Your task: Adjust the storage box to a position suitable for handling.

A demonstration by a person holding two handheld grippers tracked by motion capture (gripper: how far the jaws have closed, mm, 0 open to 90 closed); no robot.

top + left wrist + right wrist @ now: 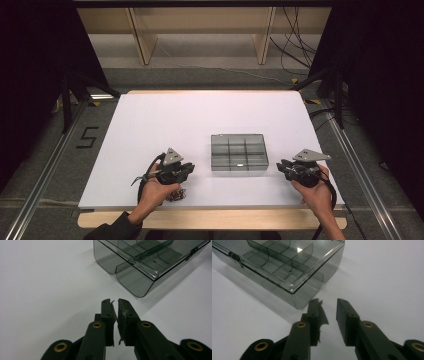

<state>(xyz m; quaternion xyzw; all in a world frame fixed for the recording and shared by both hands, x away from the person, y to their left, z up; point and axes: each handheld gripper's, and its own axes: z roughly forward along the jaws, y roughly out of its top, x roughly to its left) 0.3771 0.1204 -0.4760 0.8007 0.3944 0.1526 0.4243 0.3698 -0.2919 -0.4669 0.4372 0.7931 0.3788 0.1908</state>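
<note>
A smoke-grey clear plastic box (239,152) with several compartments stands on the white table top (200,115), right of centre and near the front. Its lid is down. My left gripper (192,167) lies low to the left of the box and points at it, apart from it. In the left gripper view the jaws of this gripper (114,301) stand almost together with nothing between them, and the box (140,262) is ahead. My right gripper (280,165) is just right of the box. Its jaws (327,301) show a plain gap, empty, with the box (287,265) ahead to the left.
A small dark tangle (175,195) lies on the table under the left hand. The wooden table edge (210,218) runs along the front. Metal rails (45,170) flank the table, and loose cables (295,50) lie on the floor behind it.
</note>
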